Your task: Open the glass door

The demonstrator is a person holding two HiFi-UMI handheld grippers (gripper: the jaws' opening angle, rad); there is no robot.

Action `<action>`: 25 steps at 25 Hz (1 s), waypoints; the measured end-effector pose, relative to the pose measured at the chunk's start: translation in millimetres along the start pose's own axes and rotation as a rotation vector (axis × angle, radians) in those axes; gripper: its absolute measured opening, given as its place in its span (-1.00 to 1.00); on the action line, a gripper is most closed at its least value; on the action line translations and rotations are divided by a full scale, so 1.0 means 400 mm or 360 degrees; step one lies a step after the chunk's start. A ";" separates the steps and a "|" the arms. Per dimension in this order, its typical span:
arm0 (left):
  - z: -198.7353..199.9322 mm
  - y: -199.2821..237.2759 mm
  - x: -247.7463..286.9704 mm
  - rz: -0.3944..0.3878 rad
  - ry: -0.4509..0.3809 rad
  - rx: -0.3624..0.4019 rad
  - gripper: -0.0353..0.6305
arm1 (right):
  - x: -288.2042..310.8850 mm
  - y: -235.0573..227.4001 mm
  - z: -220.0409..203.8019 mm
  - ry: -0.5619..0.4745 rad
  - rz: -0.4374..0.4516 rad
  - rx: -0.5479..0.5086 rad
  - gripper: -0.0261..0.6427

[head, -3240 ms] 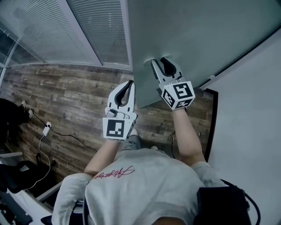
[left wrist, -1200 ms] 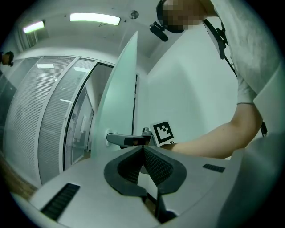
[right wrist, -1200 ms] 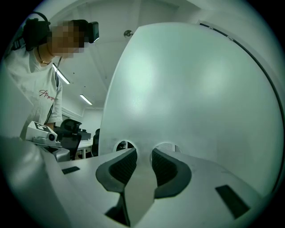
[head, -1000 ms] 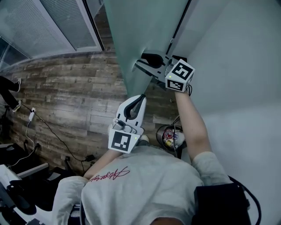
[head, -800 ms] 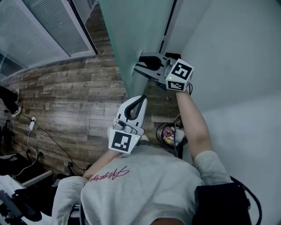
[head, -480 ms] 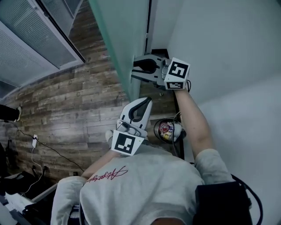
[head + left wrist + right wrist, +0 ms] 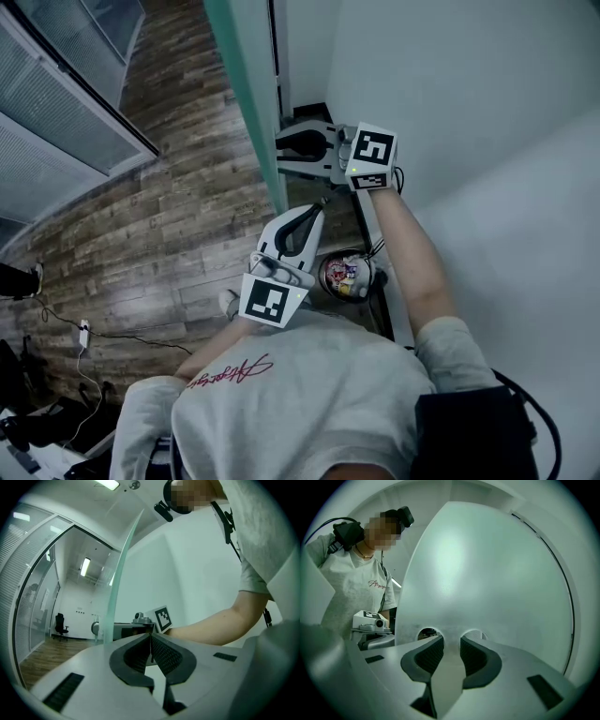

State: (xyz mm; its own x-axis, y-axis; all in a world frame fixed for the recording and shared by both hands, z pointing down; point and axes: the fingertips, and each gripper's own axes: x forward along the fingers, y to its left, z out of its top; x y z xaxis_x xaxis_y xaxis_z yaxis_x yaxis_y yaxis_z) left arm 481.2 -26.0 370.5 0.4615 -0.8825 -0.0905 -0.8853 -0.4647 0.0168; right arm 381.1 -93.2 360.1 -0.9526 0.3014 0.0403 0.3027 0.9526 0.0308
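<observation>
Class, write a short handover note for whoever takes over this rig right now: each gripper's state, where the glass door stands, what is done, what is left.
Right gripper: jaws closed on the handle of the glass door.
Left gripper: jaws together, empty, held near the door's edge.
Done: door swung open, edge-on to the person.
To do: probably swing it wider if needed, then release.

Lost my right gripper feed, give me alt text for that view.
The right gripper is clamped on the frosted glass door, with one jaw in each of two round holes and the glass strip between them pinched in its pads. The door panel fills most of the view; a person in a white T-shirt stands at left.
</observation>
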 end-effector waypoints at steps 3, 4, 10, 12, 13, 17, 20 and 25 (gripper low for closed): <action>0.032 -0.014 0.032 -0.0052 -0.0018 -0.0006 -0.84 | -0.028 -0.016 0.022 0.0016 -0.0032 -0.0002 -0.57; 0.038 -0.018 0.036 -0.0063 -0.0025 -0.0016 -0.84 | -0.035 -0.017 0.026 0.0021 -0.0043 0.0000 -0.57; 0.021 -0.063 0.058 -0.0119 -0.0103 -0.0086 -0.85 | -0.091 -0.007 0.000 0.0068 -0.0142 -0.0038 -0.57; 0.005 -0.077 0.072 -0.0137 -0.0103 -0.0077 -0.85 | -0.109 -0.009 -0.014 0.0079 -0.0160 -0.0044 -0.57; -0.005 -0.086 0.079 -0.0150 -0.0101 -0.0072 -0.85 | -0.119 -0.008 -0.023 0.0070 -0.0170 -0.0039 -0.57; -0.003 -0.114 0.086 -0.0196 -0.0088 -0.0059 -0.85 | -0.152 -0.002 -0.024 0.0000 -0.0199 0.0021 -0.56; 0.020 -0.115 0.080 -0.0203 -0.0092 -0.0040 -0.84 | -0.168 -0.002 -0.010 0.0012 -0.0202 0.0017 -0.56; 0.012 -0.115 0.065 -0.0247 -0.0080 -0.0004 -0.84 | -0.243 -0.020 -0.017 0.0086 -0.0291 -0.0039 -0.50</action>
State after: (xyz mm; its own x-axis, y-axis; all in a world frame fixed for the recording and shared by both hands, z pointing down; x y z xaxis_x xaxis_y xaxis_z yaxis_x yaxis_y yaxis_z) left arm 533.7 -27.1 362.4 0.5893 -0.7953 -0.1422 -0.8034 -0.5955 0.0010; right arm 471.3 -130.4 362.7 -0.9891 0.1198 0.0853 0.1256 0.9898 0.0666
